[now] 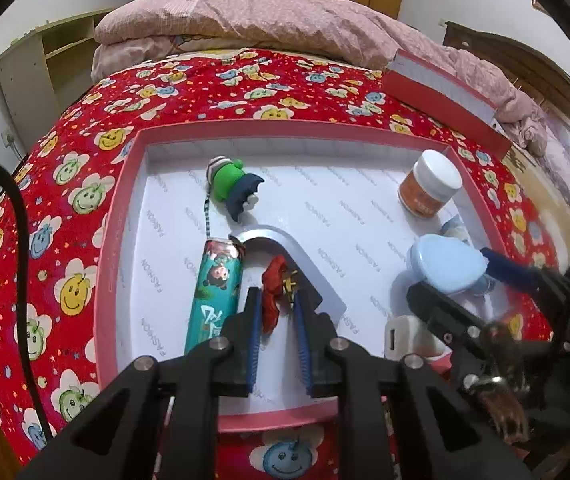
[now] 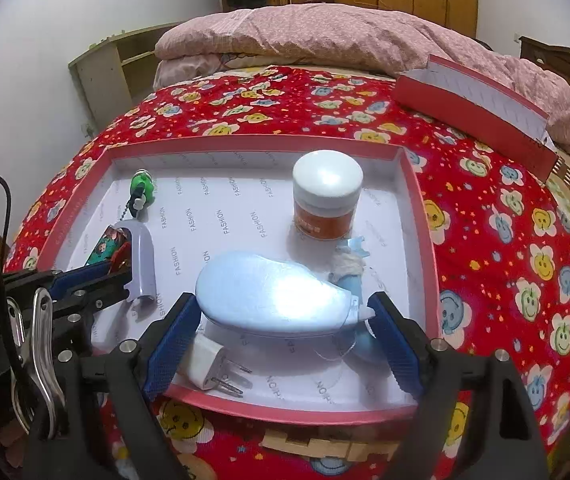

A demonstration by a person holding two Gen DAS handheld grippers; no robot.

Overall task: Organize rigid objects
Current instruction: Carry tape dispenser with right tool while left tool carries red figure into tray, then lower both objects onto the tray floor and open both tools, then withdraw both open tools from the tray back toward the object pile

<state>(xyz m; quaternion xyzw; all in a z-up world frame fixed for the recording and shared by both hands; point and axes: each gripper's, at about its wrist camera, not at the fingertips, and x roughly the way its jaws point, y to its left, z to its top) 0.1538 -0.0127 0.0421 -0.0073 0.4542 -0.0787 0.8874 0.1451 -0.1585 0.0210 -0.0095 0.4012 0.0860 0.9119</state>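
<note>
A shallow pink-rimmed box (image 1: 125,200) with a white floor lies on the red flowered bedspread. My left gripper (image 1: 277,298) is shut on a small red knotted ornament (image 1: 273,276), low over the box floor inside a pale U-shaped piece (image 1: 285,240). In the right wrist view the same gripper (image 2: 117,270) comes in from the left. My right gripper (image 2: 281,304) stands wide, its blue pads pressing both ends of a light-blue egg-shaped case (image 2: 269,292), which sits just above the floor near the front rim.
In the box also lie a teal cartoon tube (image 1: 215,292), a green figure keychain (image 1: 229,184), an orange jar with a white lid (image 2: 327,200), a white plug (image 2: 209,360) and a small blue toy (image 2: 351,268). The box lid (image 2: 477,108) rests at the back right, against a pink quilt.
</note>
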